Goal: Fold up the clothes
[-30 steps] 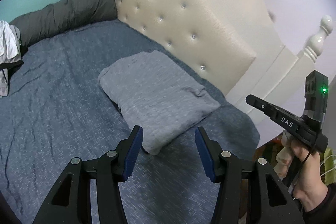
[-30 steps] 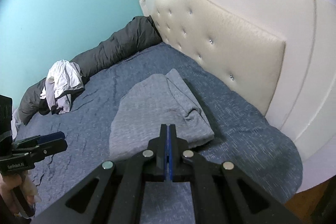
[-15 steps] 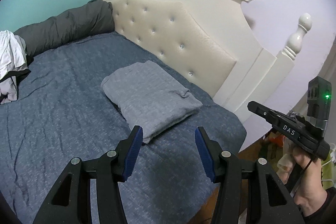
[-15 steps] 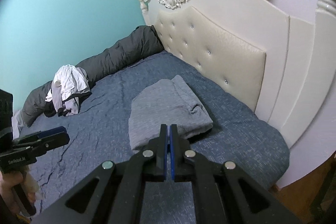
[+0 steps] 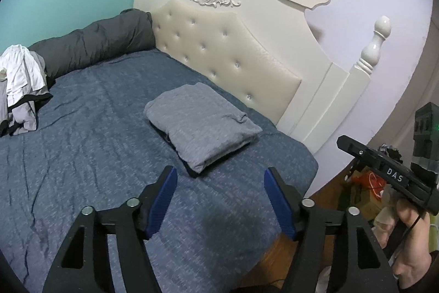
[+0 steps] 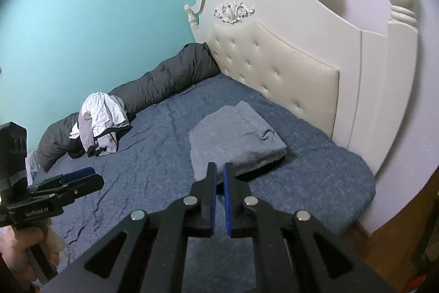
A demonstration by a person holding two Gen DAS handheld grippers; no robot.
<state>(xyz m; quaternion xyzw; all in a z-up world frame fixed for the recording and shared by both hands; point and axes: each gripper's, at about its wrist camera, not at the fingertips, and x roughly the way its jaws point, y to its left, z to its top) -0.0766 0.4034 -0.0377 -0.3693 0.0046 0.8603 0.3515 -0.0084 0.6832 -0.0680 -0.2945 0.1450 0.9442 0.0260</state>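
A grey garment (image 5: 201,125) is lying folded into a thick, roughly rectangular bundle on the blue bedspread (image 5: 82,155), near the corner of the bed closest to the cream tufted headboard (image 5: 219,45). Its edges are mostly squared, though a small pucker is showing along the side nearest the headboard, and a darker layer is peeking out beneath its near edge. This piece is judged to be finished, with both tools being held clear of it. The left gripper (image 5: 221,199) is being held above the near bed edge, its blue pads spread wide with nothing between them, having just been opening further. The right gripper (image 6: 219,194) is being held with its pads parted only by a narrow slit, having just been opening slightly, and nothing is being pinched. A crumpled heap of white and grey clothes (image 6: 103,125) is resting across the bed against a rolled dark duvet (image 6: 164,84) by the teal wall. The next move is judged to call for both tools being carried over to that heap so a fresh piece can be picked out and spread flat.
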